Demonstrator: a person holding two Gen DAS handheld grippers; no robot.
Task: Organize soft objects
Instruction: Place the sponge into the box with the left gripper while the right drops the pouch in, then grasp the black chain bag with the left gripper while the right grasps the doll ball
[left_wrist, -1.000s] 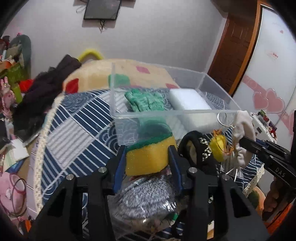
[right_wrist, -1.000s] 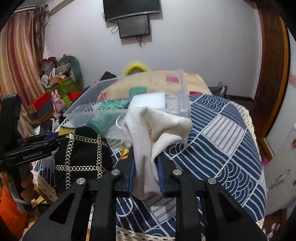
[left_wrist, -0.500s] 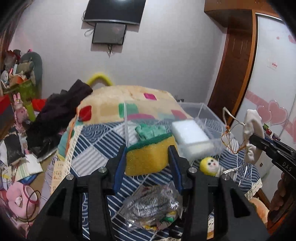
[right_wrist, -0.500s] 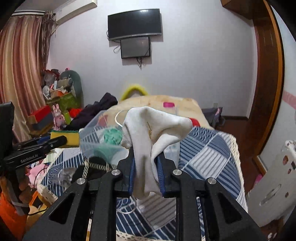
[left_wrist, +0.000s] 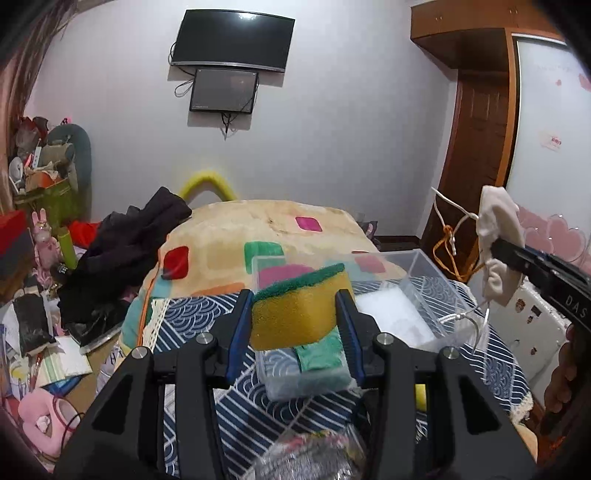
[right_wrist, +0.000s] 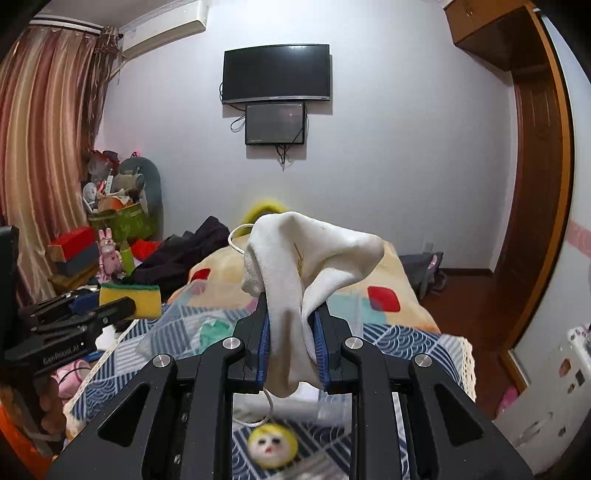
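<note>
At the far left of the left wrist view, a heap of clutter (left_wrist: 40, 229) on the floor is cut by the dark lens rim, and most of its items are too small to name. Beside it, a pile of dark clothes (left_wrist: 122, 247) lies against a cream blanket (left_wrist: 229, 236) with coloured squares.

Toward the middle, the left gripper (left_wrist: 300, 312) is closed on a yellow sponge (left_wrist: 299, 310) with a green top, held in the air above a clear plastic box (left_wrist: 417, 273) that sits on a blue patterned bedspread (left_wrist: 192, 321). The sponge hides much of the box's near end. Under it, a green cloth (left_wrist: 319, 356) shows through the plastic, and a white pad (left_wrist: 395, 314) lies further right in the box. At the bottom edge, a crinkled shiny bag (left_wrist: 310, 458) sits between the gripper's arms, only partly in frame and blurred.

On the right of that view, the right gripper (left_wrist: 495, 254) enters from the edge, gripping a white cloth pouch (left_wrist: 498, 229) whose white and orange cords (left_wrist: 448, 240) hang loose. The hand behind it is mostly cut off.

From the right wrist view, the left gripper shows at the left edge with the sponge (right_wrist: 131, 301). In the centre, the right gripper (right_wrist: 293, 347) is clamped narrowly on the pouch (right_wrist: 314, 254), which blocks much of the bed behind. The box (right_wrist: 177, 328) below is smeared by motion blur. Low down, a small doll head (right_wrist: 272, 445) with yellow hair lies on the bedspread, out of focus, its body not visible.
</note>
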